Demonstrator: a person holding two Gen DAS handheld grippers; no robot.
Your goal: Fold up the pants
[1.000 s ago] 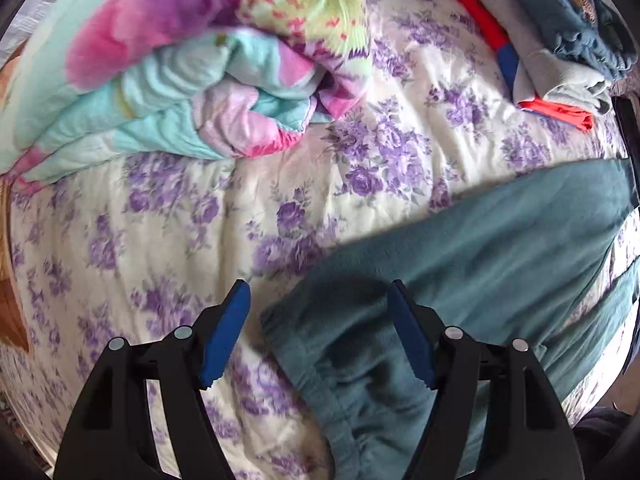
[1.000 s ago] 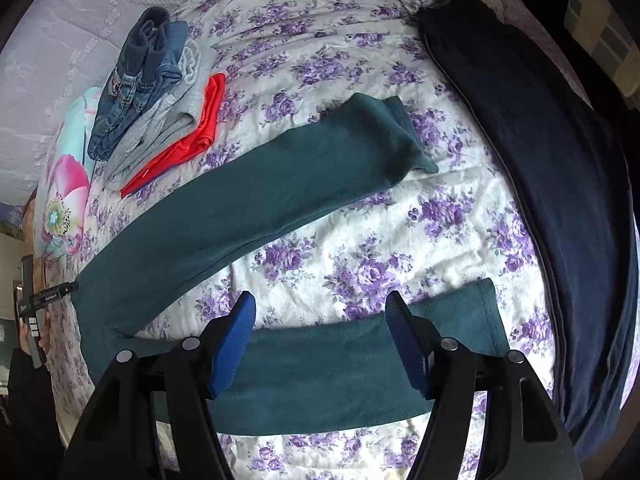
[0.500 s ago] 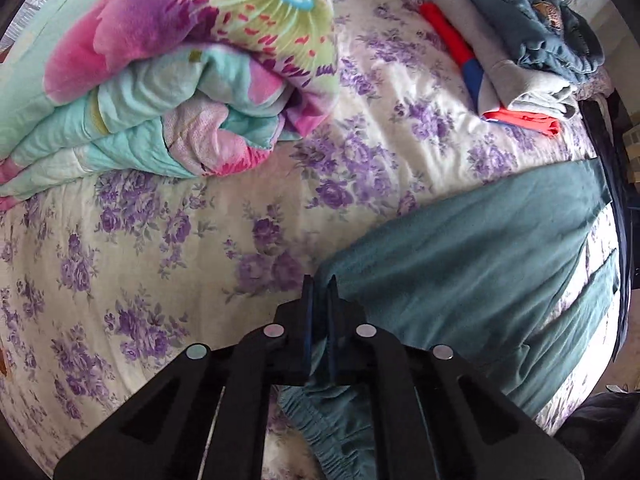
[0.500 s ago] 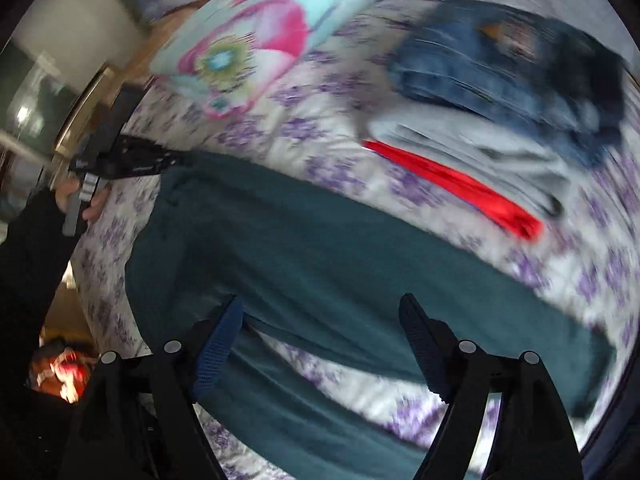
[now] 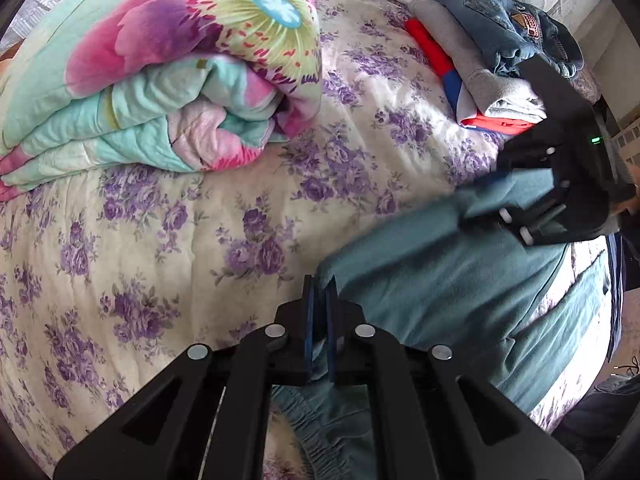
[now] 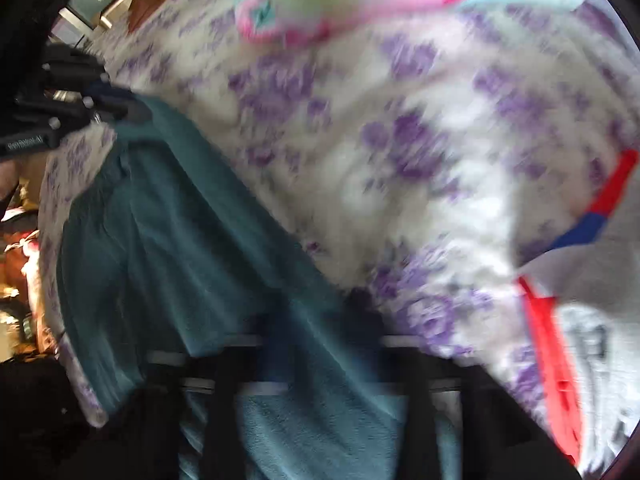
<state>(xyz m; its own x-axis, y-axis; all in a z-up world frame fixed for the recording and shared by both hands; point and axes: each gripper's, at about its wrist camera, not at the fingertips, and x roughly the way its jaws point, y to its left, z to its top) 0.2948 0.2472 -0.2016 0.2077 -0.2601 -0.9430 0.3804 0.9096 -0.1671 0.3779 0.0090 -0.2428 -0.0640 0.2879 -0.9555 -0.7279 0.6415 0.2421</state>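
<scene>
Teal fleece pants (image 5: 440,276) lie on the floral bedsheet (image 5: 200,240). My left gripper (image 5: 320,292) is shut on the pants' waistband corner at the near left. My right gripper (image 5: 480,184) shows in the left wrist view at the pants' far edge, its blue fingers (image 5: 486,180) over the cloth. The right wrist view is blurred: the pants (image 6: 200,248) run under and between its dark fingers (image 6: 360,312), and my left gripper (image 6: 132,110) shows at the far left corner. I cannot tell whether the right jaws are closed.
A folded flowered quilt (image 5: 160,80) lies at the far left. A stack of folded clothes, jeans (image 5: 508,28) over grey and red items, lies at the far right, also in the right wrist view (image 6: 560,340). The bed edge runs along the right.
My left gripper closed on the waistband corner a second ago and still holds it. My right gripper has swung from the pant legs up to the pants' far edge near the clothes stack.
</scene>
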